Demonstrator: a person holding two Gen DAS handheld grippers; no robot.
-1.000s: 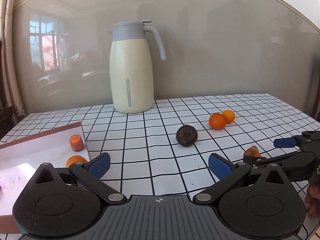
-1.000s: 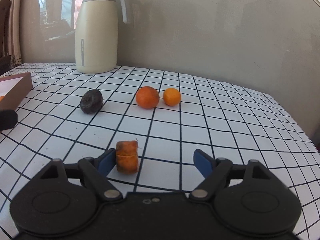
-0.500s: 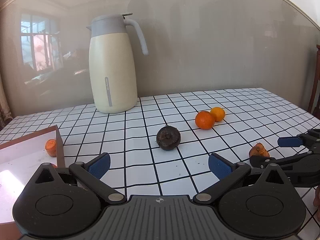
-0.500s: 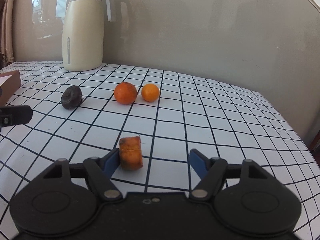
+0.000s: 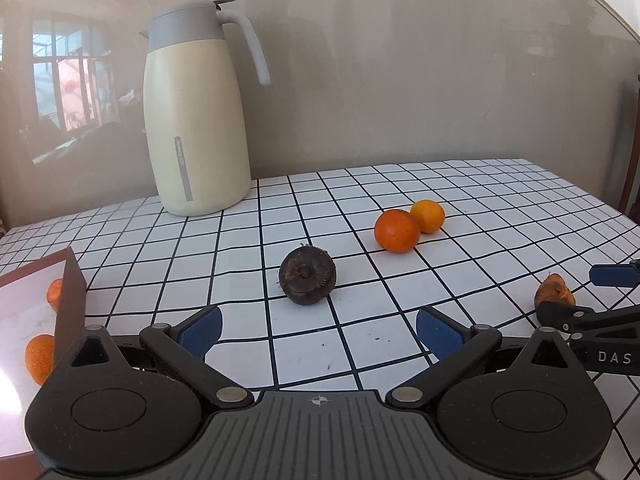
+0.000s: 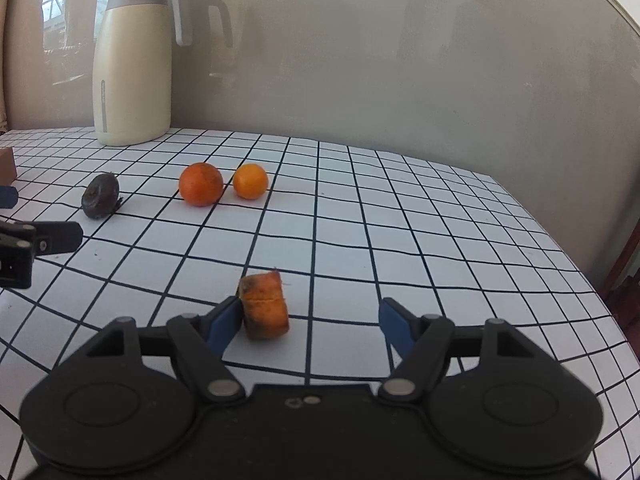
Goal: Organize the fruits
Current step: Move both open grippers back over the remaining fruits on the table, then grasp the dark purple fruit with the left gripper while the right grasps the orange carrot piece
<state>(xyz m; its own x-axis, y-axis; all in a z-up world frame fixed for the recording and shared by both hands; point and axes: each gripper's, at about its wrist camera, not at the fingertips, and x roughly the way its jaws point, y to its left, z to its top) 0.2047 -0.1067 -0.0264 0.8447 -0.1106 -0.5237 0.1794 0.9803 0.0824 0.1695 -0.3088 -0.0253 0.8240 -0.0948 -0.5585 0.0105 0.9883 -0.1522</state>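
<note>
Right gripper (image 6: 310, 318) low over the checked tablecloth (image 6: 420, 248), jaws standing fairly wide after having just been narrowing. Orange chunk of fruit (image 6: 265, 306) lies on the cloth between the jaws, hard against the left blue pad, which touches or nearly touches its side; right pad well clear of it, so no grip. Left gripper (image 5: 318, 330) also wide apart, nothing between its pads; the dark round fruit (image 5: 307, 277) sits on the cloth just beyond the gap, roughly centred, apart from both pads. Two oranges (image 5: 397, 230) lie side by side, touching, farther back and to the right of the dark fruit. Left edge of left wrist view: box (image 5: 70, 304) with brown walls, holding two orange pieces (image 5: 39, 358). Cream thermos jug (image 5: 195, 128) upright at the back by the wall.
</note>
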